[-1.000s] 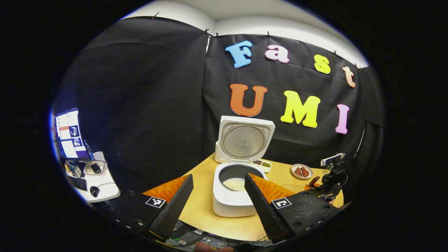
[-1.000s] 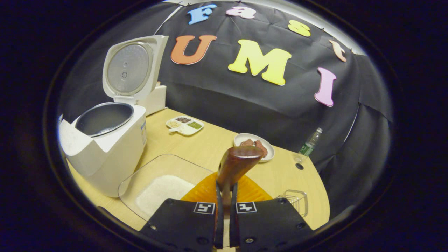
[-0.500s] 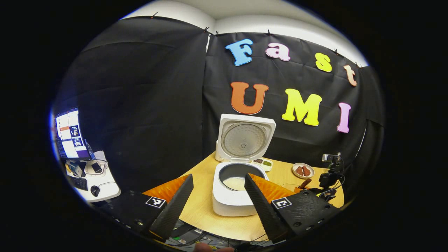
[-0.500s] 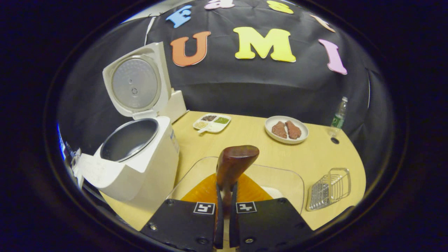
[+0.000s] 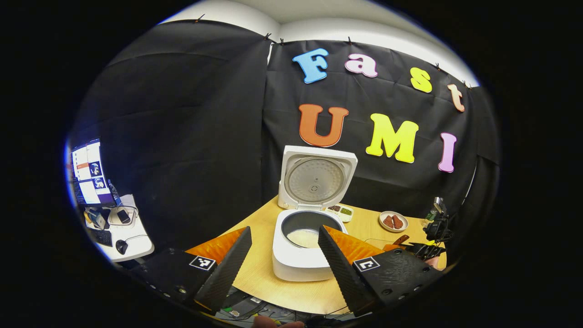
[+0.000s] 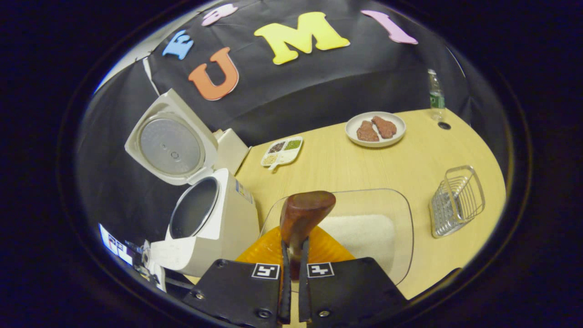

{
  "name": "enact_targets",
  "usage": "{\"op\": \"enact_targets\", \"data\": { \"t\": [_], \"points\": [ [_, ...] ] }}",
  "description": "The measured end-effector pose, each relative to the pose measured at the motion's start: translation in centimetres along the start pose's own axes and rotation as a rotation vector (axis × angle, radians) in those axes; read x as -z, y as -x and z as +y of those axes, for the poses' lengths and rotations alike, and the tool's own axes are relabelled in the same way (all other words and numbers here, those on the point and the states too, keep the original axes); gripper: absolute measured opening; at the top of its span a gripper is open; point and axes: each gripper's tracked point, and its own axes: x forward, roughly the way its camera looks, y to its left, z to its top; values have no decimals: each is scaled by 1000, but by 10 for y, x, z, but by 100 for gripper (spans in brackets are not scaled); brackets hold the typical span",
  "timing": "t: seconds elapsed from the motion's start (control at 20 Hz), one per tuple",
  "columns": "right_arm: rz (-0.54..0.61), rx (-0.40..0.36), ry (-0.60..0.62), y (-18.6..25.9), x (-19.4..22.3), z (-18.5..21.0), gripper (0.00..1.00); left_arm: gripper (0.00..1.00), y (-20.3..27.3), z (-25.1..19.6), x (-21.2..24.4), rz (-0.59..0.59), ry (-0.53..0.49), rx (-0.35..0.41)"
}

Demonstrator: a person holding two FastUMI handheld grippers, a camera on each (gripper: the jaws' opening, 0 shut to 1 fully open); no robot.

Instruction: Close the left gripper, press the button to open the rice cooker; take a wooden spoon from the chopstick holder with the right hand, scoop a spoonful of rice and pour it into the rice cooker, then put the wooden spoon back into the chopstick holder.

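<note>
Right gripper view: the wooden spoon point(image 6: 304, 214) stands up between the two fingers of the right gripper point(image 6: 294, 282), which are clenched on its handle, the dark bowl of the spoon at the top. Just past it lies a clear tray point(image 6: 401, 214) with a bed of white rice point(image 6: 360, 230) in it. To the left of the tray stands the white rice cooker point(image 6: 218, 223), its lid point(image 6: 168, 143) raised and its pot open. On the right part of the table point(image 6: 346, 168) sits a wire chopstick holder point(image 6: 455, 200), well apart from the spoon. Farther off are a small divided dish point(image 6: 281, 152) of grains, a plate point(image 6: 375, 129) with two brown pieces on it, and a bottle point(image 6: 436, 96) at the far edge.

Left gripper view: the left gripper point(image 5: 284, 259) hangs near the front of the table with its fingers spread wide and nothing between them. The rice cooker point(image 5: 303, 246) shows beyond them, lid up, some white rice point(image 5: 304, 237) in the pot. At the far right the other gripper point(image 5: 421, 248) shows with the spoon point(image 5: 401, 240) in it. Off to the left a side desk point(image 5: 132, 243) carries a lit screen point(image 5: 91, 175).
</note>
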Motion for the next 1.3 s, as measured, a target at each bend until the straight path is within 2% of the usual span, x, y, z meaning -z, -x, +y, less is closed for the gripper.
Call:
{"op": "enact_targets", "data": {
  "t": [0.2,0.4,0.55,0.9,1.1,1.3],
  "points": [
    [24,-57,-259,0,-2,-10,8,94,-6,-14,-5,-5,-13,24],
    [24,-122,-427,-5,-6,-28,8,94,-10,-24,-5,3,-16,40],
    [-11,-150,-476,3,-17,-40,9,94,-14,-32,-7,11,-19,52],
    [-102,-275,-623,41,-59,-52,8,94,-19,-47,-10,8,-31,96],
    [-120,-361,-709,60,-78,-34,10,94,-22,-45,-13,-5,-34,103],
    [-115,-411,-656,67,-94,8,8,94,-19,-36,-17,-25,-32,94]
  ]
}}
